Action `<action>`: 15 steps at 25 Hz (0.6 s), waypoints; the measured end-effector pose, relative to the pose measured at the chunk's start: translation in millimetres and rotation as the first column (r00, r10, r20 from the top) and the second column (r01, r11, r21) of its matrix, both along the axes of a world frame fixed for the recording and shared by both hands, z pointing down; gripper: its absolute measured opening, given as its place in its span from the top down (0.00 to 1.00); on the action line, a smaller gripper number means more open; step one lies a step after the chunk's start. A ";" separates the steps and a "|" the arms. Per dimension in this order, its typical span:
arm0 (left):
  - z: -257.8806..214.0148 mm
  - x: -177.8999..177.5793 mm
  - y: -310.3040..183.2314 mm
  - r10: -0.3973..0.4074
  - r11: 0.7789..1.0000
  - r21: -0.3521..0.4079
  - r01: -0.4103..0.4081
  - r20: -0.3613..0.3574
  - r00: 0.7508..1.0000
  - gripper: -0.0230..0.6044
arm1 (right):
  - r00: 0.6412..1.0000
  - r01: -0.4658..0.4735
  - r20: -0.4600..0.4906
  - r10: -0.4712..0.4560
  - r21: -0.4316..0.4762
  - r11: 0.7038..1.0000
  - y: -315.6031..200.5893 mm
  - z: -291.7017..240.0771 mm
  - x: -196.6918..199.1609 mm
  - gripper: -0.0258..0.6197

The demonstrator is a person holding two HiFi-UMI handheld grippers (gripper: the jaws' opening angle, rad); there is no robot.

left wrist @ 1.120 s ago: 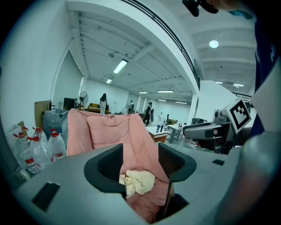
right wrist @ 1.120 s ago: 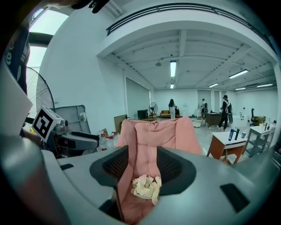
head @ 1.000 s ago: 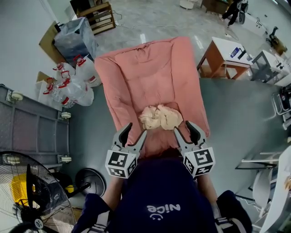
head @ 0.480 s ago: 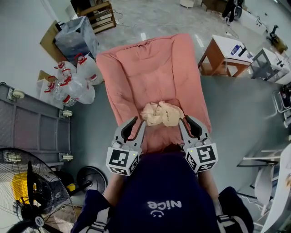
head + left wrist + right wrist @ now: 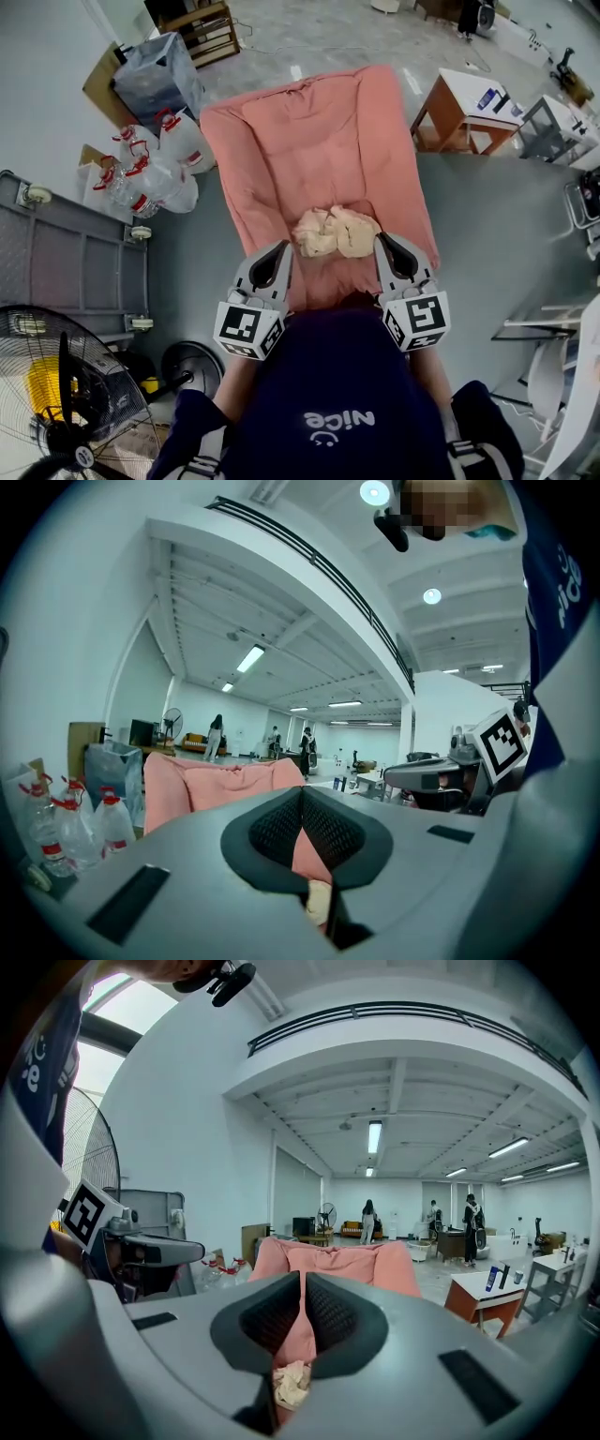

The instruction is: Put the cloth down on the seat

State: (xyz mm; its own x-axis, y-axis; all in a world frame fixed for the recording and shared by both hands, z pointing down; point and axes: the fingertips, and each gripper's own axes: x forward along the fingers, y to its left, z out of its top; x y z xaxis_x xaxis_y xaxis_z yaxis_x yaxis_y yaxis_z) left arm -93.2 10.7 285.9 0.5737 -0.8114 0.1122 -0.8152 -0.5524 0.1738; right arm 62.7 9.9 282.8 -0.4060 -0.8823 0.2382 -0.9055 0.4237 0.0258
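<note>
Okay, the cloth (image 5: 336,232) lies crumpled in a cream heap on the pink seat (image 5: 309,141), toward the near end of the cushion, just ahead of the person's body. The left gripper (image 5: 280,253) sits just beside the heap's left edge and the right gripper (image 5: 383,246) just beside its right edge. Both point forward, roughly level.

Both sets of jaws have just been closing, and the pads now meet at the tips with nothing pinched. In each gripper view the cream fabric shows only through the slit low down, beyond the pads and not between them. So both tongs are clenched and empty, and the cloth is released. The head view doesn't show whether a tip brushes a fold.

Judgement: the placing looks as good as done, and the step in hand is getting clear of the cloth.
- Draw both grippers back toward the body together, straight along their own line and a touch upward, so no tip hooks a fold.
- Keep the jaws together on the way out so no loose edge slips in.
- Mind the near side, because a snag there could drag the heap off onto the floor (image 5: 187,272).
- If a fold follows a tip, stop and ease off sideways rather than pull.
</note>
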 end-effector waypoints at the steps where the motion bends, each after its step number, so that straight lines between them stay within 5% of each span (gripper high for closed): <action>1: 0.0 -0.6 -0.1 0.000 1.000 0.003 0.000 0.006 1.000 0.93 | 1.000 0.000 -0.005 0.000 0.001 1.000 -0.4 0.6 -1.0 0.87; 15: 2.5 -7.7 -9.2 0.019 1.000 -0.008 -0.019 0.025 1.000 0.93 | 0.999 0.002 -0.051 -0.002 -0.001 1.000 -6.2 6.0 -13.3 0.87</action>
